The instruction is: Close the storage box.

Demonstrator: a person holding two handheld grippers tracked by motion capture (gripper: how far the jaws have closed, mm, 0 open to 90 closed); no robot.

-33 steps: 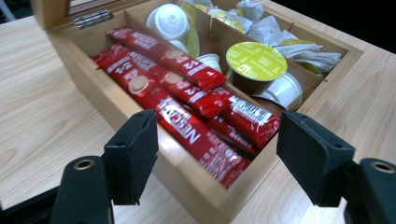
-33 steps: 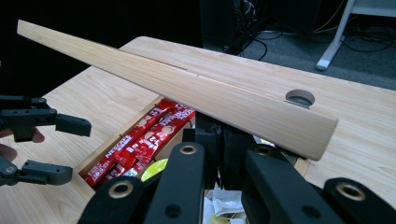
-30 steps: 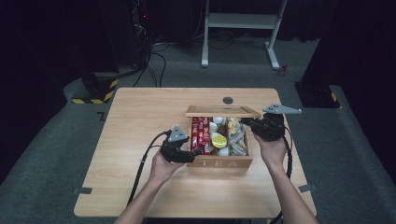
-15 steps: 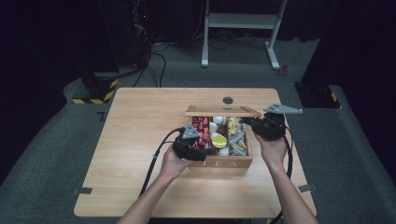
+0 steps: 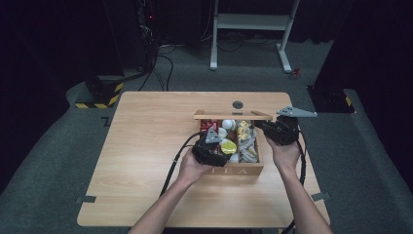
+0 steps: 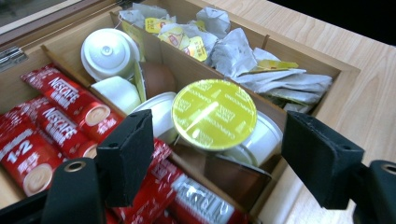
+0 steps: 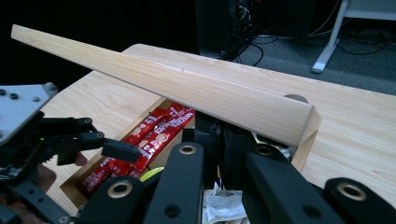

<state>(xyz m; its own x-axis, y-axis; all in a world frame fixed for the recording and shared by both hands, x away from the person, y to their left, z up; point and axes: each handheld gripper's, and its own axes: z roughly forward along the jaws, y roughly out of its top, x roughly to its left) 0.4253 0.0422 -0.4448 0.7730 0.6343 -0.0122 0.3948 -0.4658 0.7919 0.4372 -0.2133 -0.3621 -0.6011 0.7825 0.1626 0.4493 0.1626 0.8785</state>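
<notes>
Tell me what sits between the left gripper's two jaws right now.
In the left gripper view, a yellow-lidded capsule sits between the open left gripper pads, untouched, in the tea box.

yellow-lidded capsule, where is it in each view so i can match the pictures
High view: the yellow-lidded capsule lies in the middle of the wooden tea box, just ahead of the left gripper.
Left gripper view: centre of the picture, between the two open jaws, on white pods.
Right gripper view: a yellow sliver low at centre, behind the jaws.
Shared landmark: the red Nescafe sachets beside it.
</notes>
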